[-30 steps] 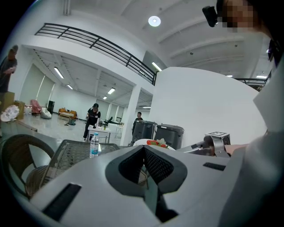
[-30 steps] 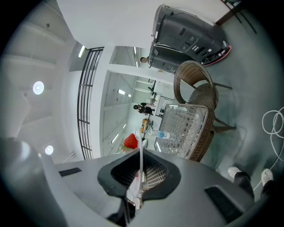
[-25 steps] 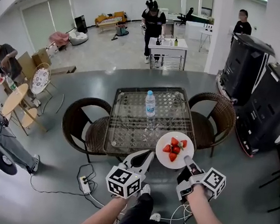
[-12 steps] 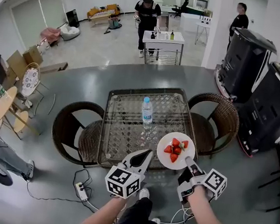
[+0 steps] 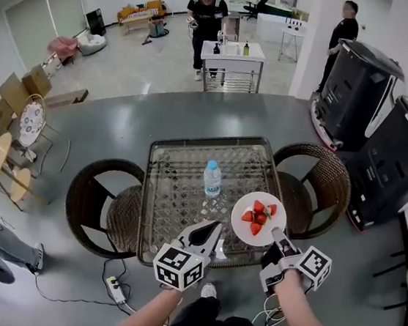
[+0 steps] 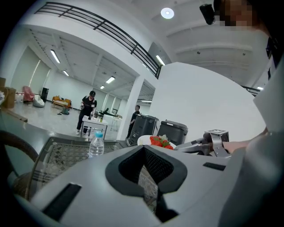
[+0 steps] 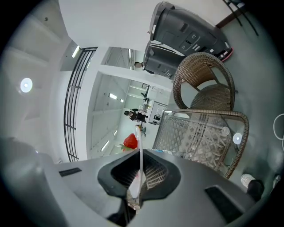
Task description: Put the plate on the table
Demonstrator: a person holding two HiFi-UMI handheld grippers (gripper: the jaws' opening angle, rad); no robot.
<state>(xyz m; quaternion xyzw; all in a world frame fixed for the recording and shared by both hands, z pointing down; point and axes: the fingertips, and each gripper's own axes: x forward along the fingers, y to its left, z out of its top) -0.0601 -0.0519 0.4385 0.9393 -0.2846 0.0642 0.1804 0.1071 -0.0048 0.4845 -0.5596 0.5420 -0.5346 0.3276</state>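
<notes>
The right tool (image 5: 277, 237) is clenched on the near rim of a white plate (image 5: 270, 228). The right gripper view shows this best. The plate (image 7: 141, 146) appears there edge-on, as a thin pale line pinched between the two jaws of the right tool (image 7: 140, 154), with one of the strawberries (image 7: 130, 141) showing just to its left. The head view instead looks down onto the plate's face and shows several strawberries (image 5: 257, 217) heaped in the middle.

The left tool (image 5: 207, 232) is shut and grasps nothing. In the left gripper view the jaws of the left tool (image 6: 144, 149) meet at their tips with nothing between them. That view also catches the plate (image 6: 143, 140) from the side, with the strawberries (image 6: 160, 142) on it, and it appears raised above the top of the surface.

From the head view the plate sits over the near right corner of the surface (image 5: 179, 185), a square glass top in a wicker frame. A clear water bottle (image 5: 212, 179) with a blue cap stands upright near the middle of the surface, well apart from the plate. The left gripper view shows the bottle (image 6: 96, 144) on the surface (image 6: 62, 150); the right gripper view shows the surface (image 7: 195, 133) but no clear bottle.

A wicker chair (image 5: 99, 208) stands at the left side of the surface and another chair (image 5: 320, 180) at the right. Only the head view shows both.
</notes>
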